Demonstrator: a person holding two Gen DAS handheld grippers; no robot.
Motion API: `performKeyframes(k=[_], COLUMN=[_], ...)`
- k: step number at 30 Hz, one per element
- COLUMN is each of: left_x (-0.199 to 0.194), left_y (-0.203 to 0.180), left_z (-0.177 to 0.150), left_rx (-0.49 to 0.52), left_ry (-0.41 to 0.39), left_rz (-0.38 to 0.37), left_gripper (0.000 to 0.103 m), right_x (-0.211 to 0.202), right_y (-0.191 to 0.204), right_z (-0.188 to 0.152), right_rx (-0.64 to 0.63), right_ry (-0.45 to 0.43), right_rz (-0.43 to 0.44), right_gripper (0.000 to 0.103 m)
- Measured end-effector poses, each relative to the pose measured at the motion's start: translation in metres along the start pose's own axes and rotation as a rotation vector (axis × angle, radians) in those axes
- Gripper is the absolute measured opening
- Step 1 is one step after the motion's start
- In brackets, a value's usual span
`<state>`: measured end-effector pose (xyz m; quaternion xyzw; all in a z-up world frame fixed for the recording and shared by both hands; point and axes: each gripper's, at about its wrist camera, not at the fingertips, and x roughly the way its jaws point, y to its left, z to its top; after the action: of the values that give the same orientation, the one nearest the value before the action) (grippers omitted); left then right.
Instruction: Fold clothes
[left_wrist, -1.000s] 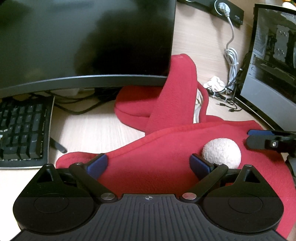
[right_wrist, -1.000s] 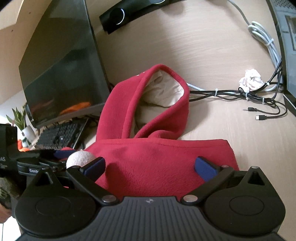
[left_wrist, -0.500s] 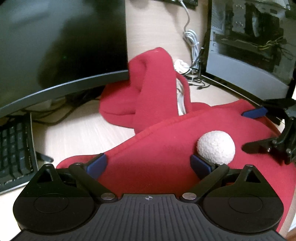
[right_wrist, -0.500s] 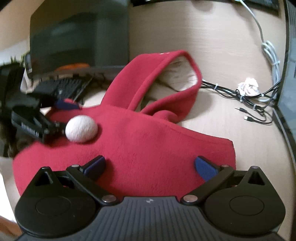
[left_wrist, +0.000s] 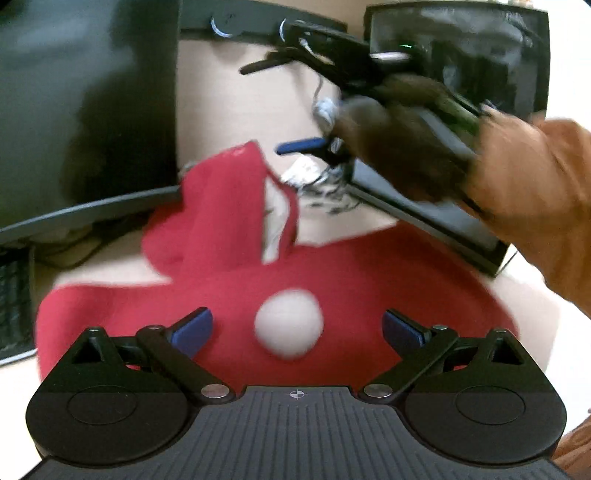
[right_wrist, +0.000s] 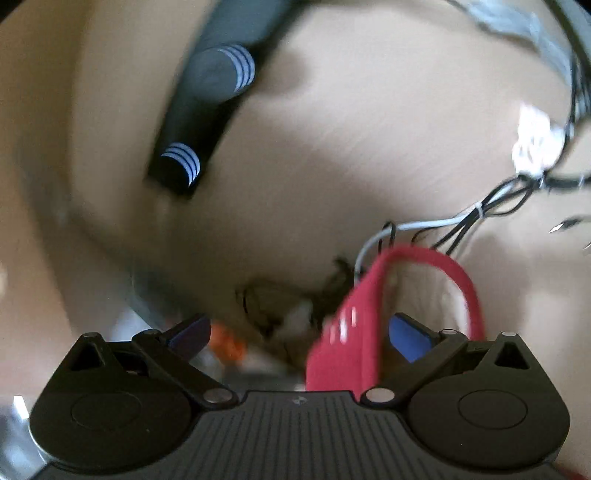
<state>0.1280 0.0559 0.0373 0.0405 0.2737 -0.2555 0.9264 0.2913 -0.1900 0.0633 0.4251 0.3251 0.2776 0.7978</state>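
A red fleece hooded garment (left_wrist: 351, 273) lies on the desk, with a white pompom (left_wrist: 289, 328) on its near part and its cream-lined hood (left_wrist: 236, 199) raised at the back. My left gripper (left_wrist: 297, 326) is open, its blue pads either side of the pompom just above the fabric. My right gripper (left_wrist: 291, 107) is open and hangs in the air above the hood, held by a hand in an orange sleeve (left_wrist: 532, 192). In the blurred right wrist view my right gripper (right_wrist: 301, 334) is open with the hood's red rim (right_wrist: 428, 258) just beyond its right pad.
A dark monitor (left_wrist: 85, 107) stands at back left with a keyboard (left_wrist: 14, 295) under it. A PC case (left_wrist: 458, 66) stands at back right. Cables (right_wrist: 480, 210) and a crumpled white paper (right_wrist: 535, 144) lie behind the hood. A black speaker bar (right_wrist: 207, 99) lies further back.
My right gripper has left the garment's near edge and risen up and back over the hood. My left gripper has shifted so the pompom sits between its pads. Both views are motion-blurred.
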Motion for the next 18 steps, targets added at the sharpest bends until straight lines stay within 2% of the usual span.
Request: performKeyframes(k=[3,6,8,10,11,13,16,18], left_x=[-0.014,-0.021,-0.019,-0.017,-0.016,-0.014,-0.013,-0.027], left_y=[0.007,0.013,0.014,0.015,0.016,0.017,0.018,0.025], left_z=[-0.01,-0.017,-0.018,-0.02,-0.021,-0.022,-0.025,-0.028], left_rx=[-0.031,-0.06,-0.077,-0.093,-0.101,-0.117,-0.13,-0.139], left_ry=[0.006,0.031,0.04,0.048,0.052,0.061,0.065,0.081], left_rz=[-0.018,-0.009,-0.001,0.007,0.012,0.02,0.036,0.032], left_gripper=[0.101,0.101,0.101,0.101,0.101,0.102,0.103,0.103], right_x=[0.033,0.048,0.044,0.026,0.013,-0.02,-0.064,-0.09], right_y=[-0.03,-0.051,-0.055,-0.039,-0.024,0.016,0.06,0.081], right_z=[0.009,0.01,0.009,0.007,0.006,-0.003,-0.033,-0.058], right_rx=[0.148,0.271,0.37,0.402,0.38,0.247,0.066,-0.025], right_ry=[-0.036,-0.071,-0.094,-0.083,-0.066,-0.014,0.097,0.173], right_rz=[0.025,0.102,0.249,0.425,0.504,0.588,0.616,0.621], right_gripper=[0.103,0.103,0.103,0.103,0.103,0.103,0.103,0.103])
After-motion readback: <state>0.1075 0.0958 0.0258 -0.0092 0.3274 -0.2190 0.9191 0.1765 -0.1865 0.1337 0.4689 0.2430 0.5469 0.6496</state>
